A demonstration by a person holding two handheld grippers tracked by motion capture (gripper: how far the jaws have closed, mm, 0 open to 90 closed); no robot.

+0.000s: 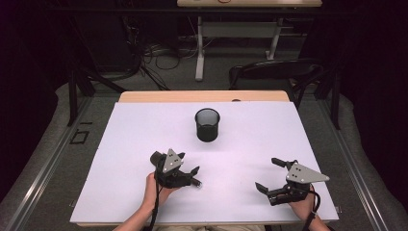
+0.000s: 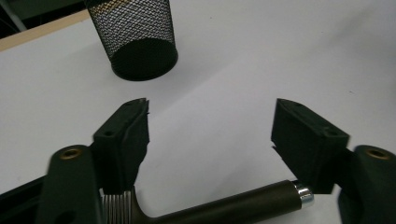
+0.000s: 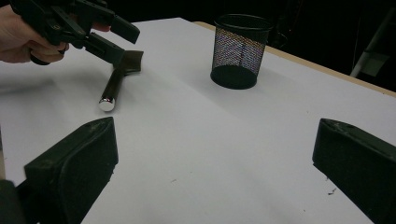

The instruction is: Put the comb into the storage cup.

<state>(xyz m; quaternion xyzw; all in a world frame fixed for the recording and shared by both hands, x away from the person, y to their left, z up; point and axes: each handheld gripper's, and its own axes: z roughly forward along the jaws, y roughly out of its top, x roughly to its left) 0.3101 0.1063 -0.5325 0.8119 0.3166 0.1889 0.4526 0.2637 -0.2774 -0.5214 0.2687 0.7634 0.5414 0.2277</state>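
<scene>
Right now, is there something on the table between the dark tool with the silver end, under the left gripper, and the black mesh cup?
Nothing visible stands between them. The tool lies under the open left gripper, and only bare white table surface stretches from it to the mesh cup. The right gripper sits off to the side, away from that path.

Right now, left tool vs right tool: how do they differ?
The left tool hovers over a dark-handled, chrome-tipped implement lying on the white table, jaws straddling it; the right tool has bare table between its jaws. The left sits nearer the mesh cup; the right is farther out. Both are open, each held in one hand.
</scene>
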